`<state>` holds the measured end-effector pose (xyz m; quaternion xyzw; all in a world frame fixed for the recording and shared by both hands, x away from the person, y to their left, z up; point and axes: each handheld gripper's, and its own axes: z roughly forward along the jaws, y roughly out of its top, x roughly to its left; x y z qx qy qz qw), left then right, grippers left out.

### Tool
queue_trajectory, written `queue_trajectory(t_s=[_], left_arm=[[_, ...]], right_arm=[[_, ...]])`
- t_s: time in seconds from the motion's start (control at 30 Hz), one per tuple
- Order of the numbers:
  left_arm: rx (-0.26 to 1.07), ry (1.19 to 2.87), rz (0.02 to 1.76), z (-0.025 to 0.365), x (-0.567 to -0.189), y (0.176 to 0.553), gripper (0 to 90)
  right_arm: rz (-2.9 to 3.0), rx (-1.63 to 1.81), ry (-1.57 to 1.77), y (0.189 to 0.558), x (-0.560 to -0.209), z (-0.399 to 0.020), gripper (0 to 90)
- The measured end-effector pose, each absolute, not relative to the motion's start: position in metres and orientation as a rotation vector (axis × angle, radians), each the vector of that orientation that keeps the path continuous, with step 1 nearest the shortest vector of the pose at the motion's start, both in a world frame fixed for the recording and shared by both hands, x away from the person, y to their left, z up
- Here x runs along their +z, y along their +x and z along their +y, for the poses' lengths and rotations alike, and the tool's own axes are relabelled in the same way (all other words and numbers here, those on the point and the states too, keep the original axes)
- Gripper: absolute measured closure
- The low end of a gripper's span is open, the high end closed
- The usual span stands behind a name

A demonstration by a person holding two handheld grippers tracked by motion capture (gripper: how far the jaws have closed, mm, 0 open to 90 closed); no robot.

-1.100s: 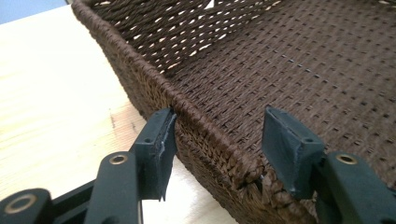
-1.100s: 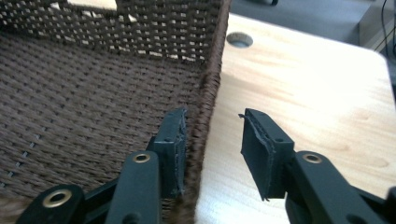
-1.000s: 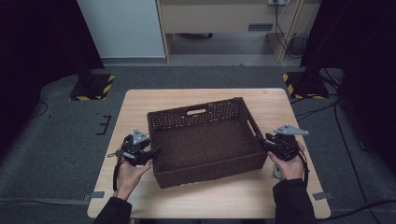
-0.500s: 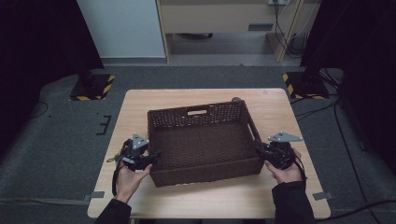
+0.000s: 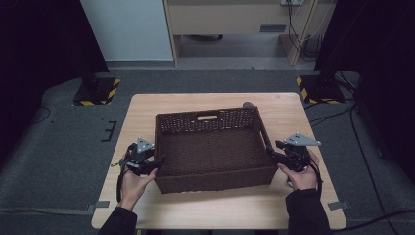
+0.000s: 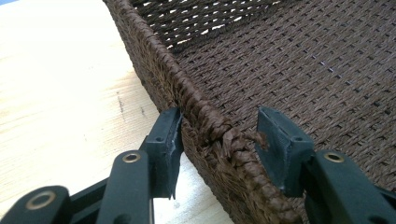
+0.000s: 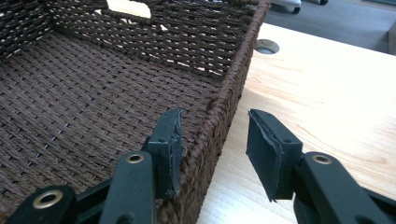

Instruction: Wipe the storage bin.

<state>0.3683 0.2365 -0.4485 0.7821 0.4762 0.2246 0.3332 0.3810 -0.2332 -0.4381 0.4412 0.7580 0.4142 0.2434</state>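
Wicker basket [image 5: 211, 149] mid-table; left gripper [image 6: 217, 135] jaws straddling left rim, just closing, not clamped; right gripper [image 7: 212, 140] jaws just opening, loose astride right rim; release step likely; next: withdraw both clear.

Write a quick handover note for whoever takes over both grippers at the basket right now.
Left gripper: jaws straddle the left rim of the dark brown woven rectangular basket, just been closing, not yet clamped.
Right gripper: jaws straddle the right rim, just been opening, pads off the weave.
Basket: empty, flat on the light wooden table.
Done: both grippers in place at the rims.
Left: probably grip both sides before any lift.
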Motion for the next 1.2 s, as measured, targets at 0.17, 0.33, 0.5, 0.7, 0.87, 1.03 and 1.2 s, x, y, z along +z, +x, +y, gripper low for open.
queue_trajectory(t_s=[0.17,0.33,0.5,0.7,0.87,1.03,1.2], left_arm=[[0.597,2.051,1.24,0.239,-0.448,0.372,51.5],[0.576,2.032,1.245,0.242,-0.449,0.375,52.0],[0.582,2.03,1.246,0.242,-0.448,0.376,52.5],[0.6,2.024,1.265,0.242,-0.446,0.371,52.6],[0.599,2.005,1.294,0.247,-0.447,0.369,47.1],[0.586,1.999,1.299,0.25,-0.448,0.369,48.5],[0.557,2.007,1.284,0.249,-0.447,0.37,59.9]], right_arm=[[2.076,1.121,1.197,0.384,-0.442,-0.229,53.5],[2.097,1.121,1.201,0.386,-0.445,-0.223,58.9],[2.127,1.115,1.238,0.387,-0.446,-0.221,65.4],[2.124,1.092,1.277,0.379,-0.445,-0.218,67.6],[2.107,1.092,1.305,0.372,-0.445,-0.214,67.8],[2.105,1.078,1.308,0.369,-0.444,-0.211,67.8],[2.115,1.085,1.313,0.37,-0.441,-0.211,65.4]])
